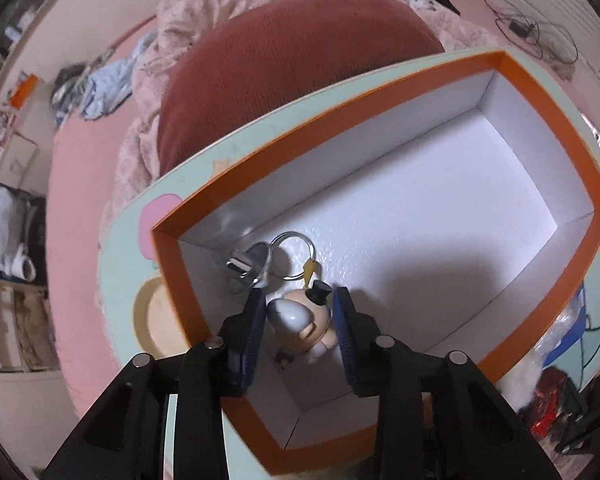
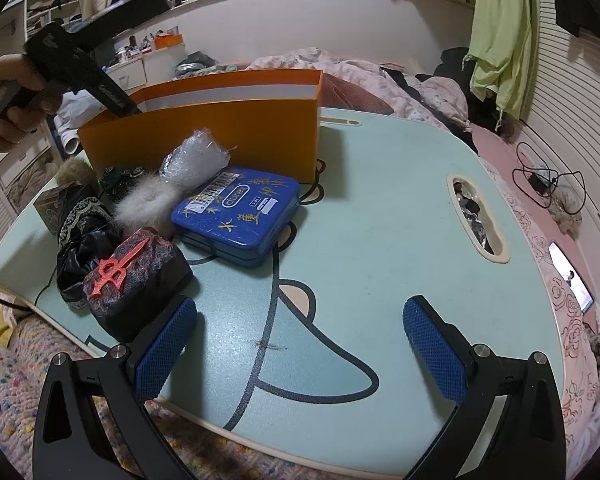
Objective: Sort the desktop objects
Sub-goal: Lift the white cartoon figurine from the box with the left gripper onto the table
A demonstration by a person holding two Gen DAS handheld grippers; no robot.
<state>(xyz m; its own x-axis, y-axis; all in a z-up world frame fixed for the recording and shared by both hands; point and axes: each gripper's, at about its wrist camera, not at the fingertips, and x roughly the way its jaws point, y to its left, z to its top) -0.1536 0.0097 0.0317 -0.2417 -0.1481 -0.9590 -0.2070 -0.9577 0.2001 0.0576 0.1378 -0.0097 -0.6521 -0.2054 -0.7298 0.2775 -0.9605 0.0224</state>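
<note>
The figurine keychain [image 1: 300, 322], a small doll with a black top hat on a metal ring [image 1: 292, 254], sits low inside the orange box [image 1: 452, 76], between the blue pads of the left tongs [image 1: 300, 320]. In the left wrist view the left pad lies against the doll's pale body, while the right pad seems to stand just off its hat; whether the grip is on or already slack I cannot tell for sure. The risk here, as I judge it, is that the ring and the metal clip [image 1: 246, 266] beside it snag on a pad as the tongs lift out, dragging the charm back up or tipping the light cardboard box. In the right wrist view the right tongs [image 2: 300, 344] hang wide apart and empty over the pale green cartoon worktop [image 2: 380, 216]. The left tool reaches into the box at upper left, held by a hand [image 2: 8, 108]. A crowded heap waits near the worktop's left edge: a blue tin [image 2: 236, 216], a fur pompom [image 2: 144, 204], a bubble-wrap bundle [image 2: 194, 158] and a dark pouch with a red trident charm [image 2: 116, 270]; a careless sweep could push these off. The worktop stands on a bed with pink bedding, in a cluttered bedroom with curtains, shelves and a green garment hanging.
</note>
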